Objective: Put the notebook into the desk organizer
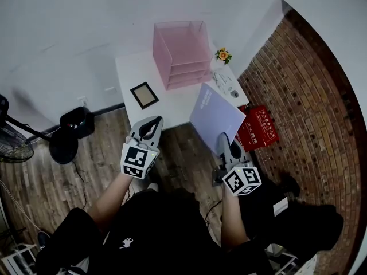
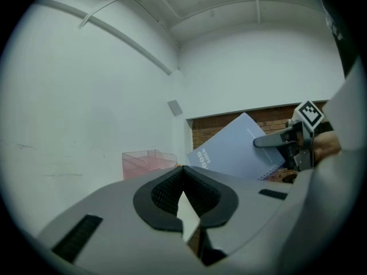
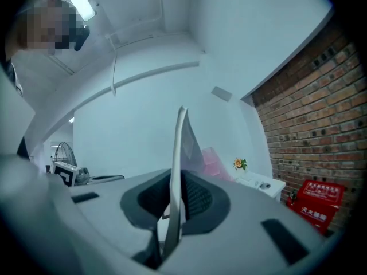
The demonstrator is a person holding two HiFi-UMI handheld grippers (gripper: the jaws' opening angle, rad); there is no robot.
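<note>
A pale lavender notebook (image 1: 216, 115) is held in the air in front of the white desk (image 1: 129, 73), over its near right corner. My right gripper (image 1: 225, 141) is shut on the notebook's near edge; in the right gripper view the notebook (image 3: 179, 171) stands edge-on between the jaws. The pink see-through desk organizer (image 1: 182, 53) with stacked trays stands at the back of the desk. My left gripper (image 1: 151, 123) is shut and holds nothing, just short of the desk's front edge. From the left gripper view I see the organizer (image 2: 146, 162) and the notebook (image 2: 238, 148).
A dark-framed picture (image 1: 144, 94) lies flat on the desk's left part. A small flower pot (image 1: 223, 55) and small items sit at the desk's right end. A red box (image 1: 259, 126) stands by the brick wall. A fan (image 1: 12, 142) and black stool (image 1: 75, 124) are at left.
</note>
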